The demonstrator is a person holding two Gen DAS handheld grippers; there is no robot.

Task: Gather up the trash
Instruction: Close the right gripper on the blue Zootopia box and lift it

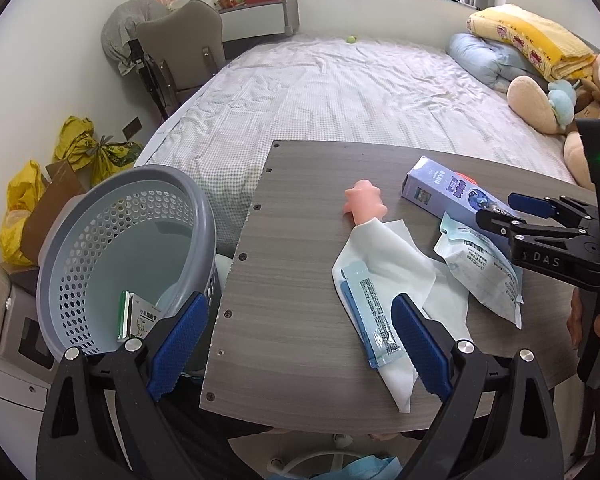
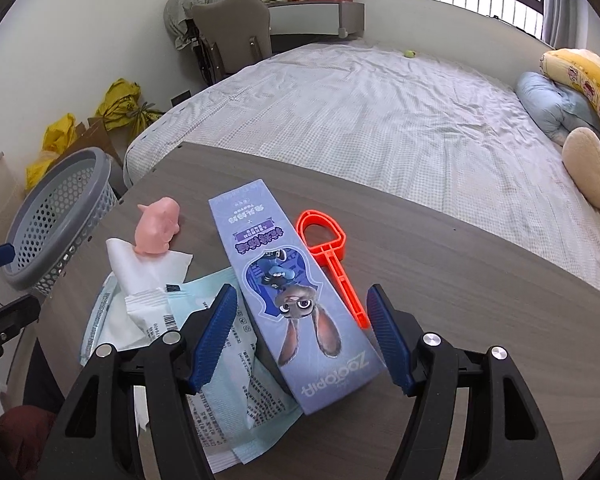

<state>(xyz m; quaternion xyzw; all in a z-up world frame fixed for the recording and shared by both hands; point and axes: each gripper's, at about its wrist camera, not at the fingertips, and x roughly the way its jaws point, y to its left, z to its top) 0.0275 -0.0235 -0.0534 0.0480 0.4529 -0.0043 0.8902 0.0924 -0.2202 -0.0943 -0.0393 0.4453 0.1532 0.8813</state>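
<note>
A grey perforated basket (image 1: 100,240) stands left of the wooden table (image 1: 292,280) and holds a small green-and-white packet (image 1: 134,318). On the table lie a white tissue (image 1: 392,256), a blue sachet (image 1: 374,316), a pale blue wrapper (image 1: 480,268), a purple Zootopia box (image 2: 288,288), a pink pig toy (image 2: 158,226) and an orange plastic tool (image 2: 332,256). My left gripper (image 1: 300,344) is open and empty above the table's left edge. My right gripper (image 2: 302,336) is open, its jaws on either side of the purple box's near end.
A bed (image 1: 340,92) with pillows and a plush bear (image 1: 560,104) lies behind the table. Yellow bags (image 1: 88,148) and cardboard sit on the floor at the left. A chair (image 1: 184,48) and shelf stand at the far wall.
</note>
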